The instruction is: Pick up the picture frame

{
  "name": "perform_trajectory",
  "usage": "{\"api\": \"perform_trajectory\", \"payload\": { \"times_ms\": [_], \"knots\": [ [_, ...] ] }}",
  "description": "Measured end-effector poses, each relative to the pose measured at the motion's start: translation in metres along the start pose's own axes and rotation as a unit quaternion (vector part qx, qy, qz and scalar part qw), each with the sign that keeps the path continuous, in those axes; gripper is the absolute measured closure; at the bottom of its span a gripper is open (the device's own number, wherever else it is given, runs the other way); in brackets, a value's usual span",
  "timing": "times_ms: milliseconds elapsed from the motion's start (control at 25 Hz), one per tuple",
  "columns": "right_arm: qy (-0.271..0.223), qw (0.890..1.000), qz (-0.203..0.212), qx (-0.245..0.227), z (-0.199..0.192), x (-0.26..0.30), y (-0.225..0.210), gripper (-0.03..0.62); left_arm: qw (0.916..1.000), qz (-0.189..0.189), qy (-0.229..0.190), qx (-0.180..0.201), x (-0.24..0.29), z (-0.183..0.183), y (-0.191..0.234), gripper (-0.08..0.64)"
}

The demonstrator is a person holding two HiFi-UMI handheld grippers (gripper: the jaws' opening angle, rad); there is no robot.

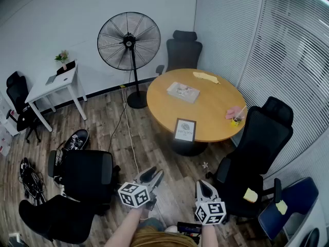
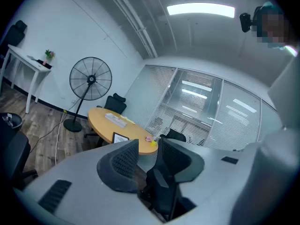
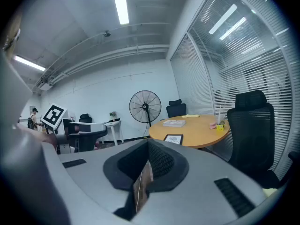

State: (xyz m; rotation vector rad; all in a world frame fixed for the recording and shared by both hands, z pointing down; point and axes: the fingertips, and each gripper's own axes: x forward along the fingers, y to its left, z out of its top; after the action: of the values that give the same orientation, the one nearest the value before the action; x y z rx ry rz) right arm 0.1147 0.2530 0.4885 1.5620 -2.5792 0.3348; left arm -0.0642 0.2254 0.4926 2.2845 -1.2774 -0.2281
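- Picture frame (image 1: pixel 185 129): dark rim, stands upright at the near edge of the round table (image 1: pixel 216 107), face toward the person. Nothing touches it.
- Same table, well apart from the frame:
  - flat book (image 1: pixel 183 92) toward the far side (might be a box, too small to tell)
  - yellow item (image 1: pixel 206 77) at the far edge
  - small cup (image 1: pixel 236 120) w/ sth pink beside it, at the right edge
- Left gripper (image 1: pixel 152 175): low in the head view, well short of the table, aimed roughly toward the frame. Fingers apart w/ nothing between them; thru the gap the left gripper view shows only a black chair further off.
- Right gripper (image 1: pixel 204 187): just beside the left one, also well short of the table. Fingers together at the tips and empty, w/ a thin slit of floor showing below them.
- Office chair (image 1: pixel 259 148), black, at the table's right near side; second chair (image 1: pixel 183 50) behind the table.
- Pedestal fan (image 1: pixel 129 41) left of the table, by the wall.
- White desk (image 1: pixel 54 84) w/ a small plant on it, at the left wall.
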Motion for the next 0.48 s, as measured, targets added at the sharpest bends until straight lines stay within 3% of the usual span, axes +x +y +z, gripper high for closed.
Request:
{"api": "perform_trajectory", "payload": {
  "times_ms": [480],
  "knots": [
    [-0.004, 1.000, -0.002, -0.003, 0.001, -0.011, -0.001, 0.580, 0.9997, -0.006, -0.014, -0.018, -0.005, 0.004, -0.008, 0.391]
  ]
}}
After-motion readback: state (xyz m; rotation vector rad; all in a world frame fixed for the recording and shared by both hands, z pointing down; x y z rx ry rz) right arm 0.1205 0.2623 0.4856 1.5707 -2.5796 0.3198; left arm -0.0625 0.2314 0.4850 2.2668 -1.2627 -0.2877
